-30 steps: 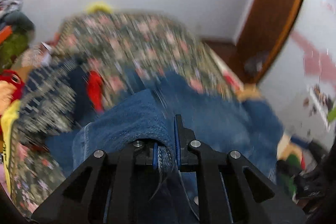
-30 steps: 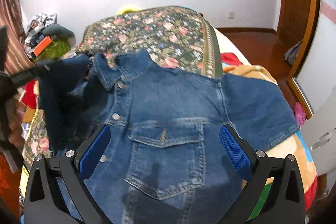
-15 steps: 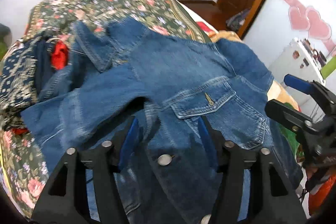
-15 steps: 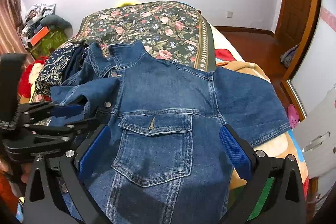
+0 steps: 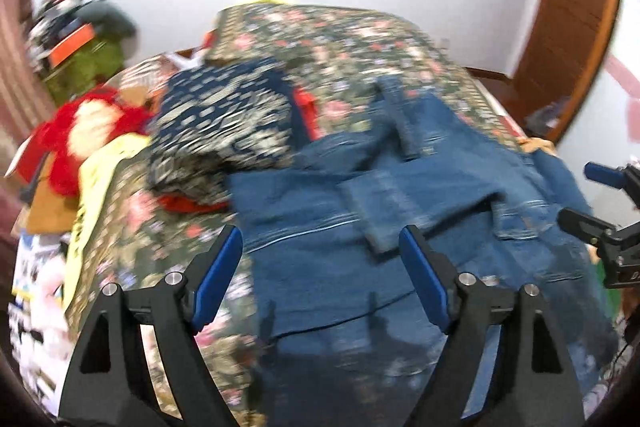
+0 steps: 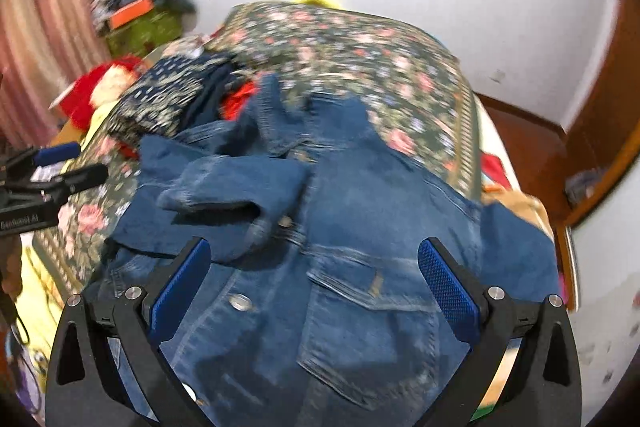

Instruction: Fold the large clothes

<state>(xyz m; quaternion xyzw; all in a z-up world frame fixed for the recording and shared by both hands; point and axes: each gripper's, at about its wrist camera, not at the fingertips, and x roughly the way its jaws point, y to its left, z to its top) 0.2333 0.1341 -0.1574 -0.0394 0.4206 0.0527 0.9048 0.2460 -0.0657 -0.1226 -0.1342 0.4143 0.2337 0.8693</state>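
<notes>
On the floral bedspread (image 6: 360, 39) lies the denim jacket (image 6: 360, 227), one sleeve (image 6: 224, 187) folded across its front. We hold left gripper (image 5: 320, 275) and right gripper (image 6: 312, 283) spread wide above it, gripping nothing. Bare bedspread shows beyond the collar; a clothes pile (image 5: 224, 131) crowds the jacket's left edge. Only right wrist shows the chest pocket (image 6: 368, 307) sharply.

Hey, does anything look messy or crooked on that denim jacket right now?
Yes. The denim jacket has its left sleeve folded across the front in a bunched, skewed lump, and the collar is rumpled.
</notes>
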